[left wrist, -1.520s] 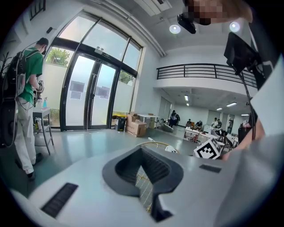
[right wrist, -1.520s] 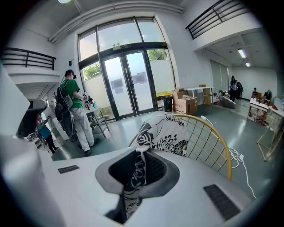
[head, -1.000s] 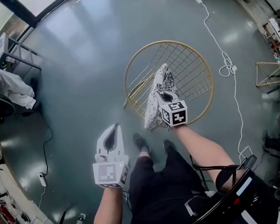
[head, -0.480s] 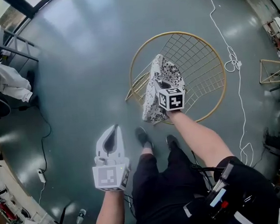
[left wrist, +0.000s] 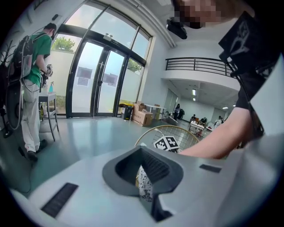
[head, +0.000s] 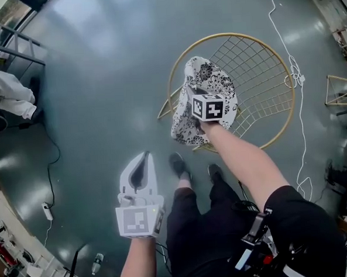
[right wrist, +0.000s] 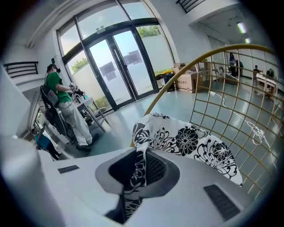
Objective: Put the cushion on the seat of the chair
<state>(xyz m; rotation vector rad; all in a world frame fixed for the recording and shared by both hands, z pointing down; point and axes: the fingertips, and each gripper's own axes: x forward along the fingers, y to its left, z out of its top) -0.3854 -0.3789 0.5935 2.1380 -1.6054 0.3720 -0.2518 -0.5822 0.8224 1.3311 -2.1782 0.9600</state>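
"Where was the cushion (head: 208, 80)?"

"Pinched by one edge in the right gripper (right wrist: 136, 172), its jaws clamped on the cloth. It hung over the chair (head: 266, 65), by the near rim."

"And the left gripper (head: 140, 167)?"

"Jaws together, holding nothing, well apart from the chair."
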